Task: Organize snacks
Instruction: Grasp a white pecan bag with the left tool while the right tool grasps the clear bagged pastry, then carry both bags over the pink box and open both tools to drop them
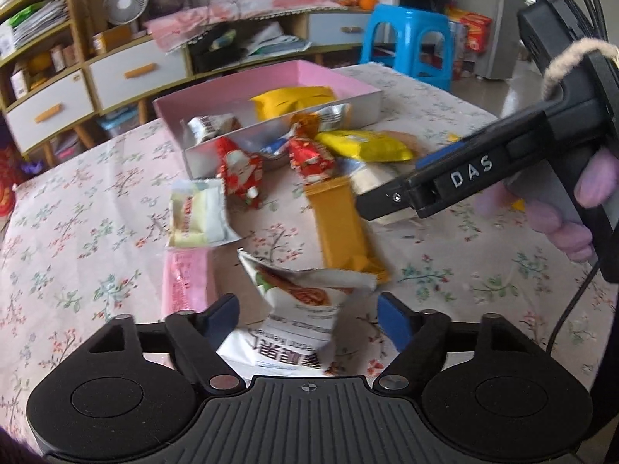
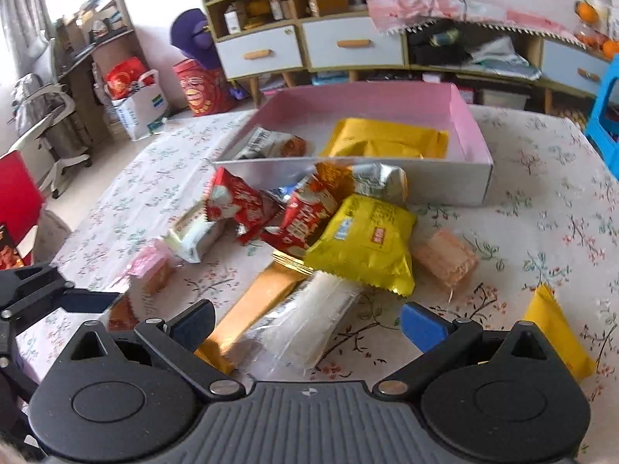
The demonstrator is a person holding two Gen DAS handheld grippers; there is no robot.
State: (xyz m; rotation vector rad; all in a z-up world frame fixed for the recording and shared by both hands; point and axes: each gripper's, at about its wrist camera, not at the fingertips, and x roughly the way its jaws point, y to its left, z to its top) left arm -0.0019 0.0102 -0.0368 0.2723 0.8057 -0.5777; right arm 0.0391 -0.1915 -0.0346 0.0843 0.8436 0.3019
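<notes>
- In the left wrist view, the white snack packet (image 1: 294,309) runs down behind the left tongs (image 1: 307,319)' body at 6 o'clock; its lower end is hidden.
- The pink packet (image 1: 185,282) is cut off there too.
- The clear-wrapped white bar (image 2: 305,324) and orange bar (image 2: 255,309) vanish under the right tongs (image 2: 307,326).
- The blue wrapper (image 1: 271,149) is mostly buried by red packets.
- Print on the yellow packet (image 2: 367,239) is too blurred to read.
- The person's hand (image 1: 572,208) shows only fingers at 3 o'clock.
</notes>
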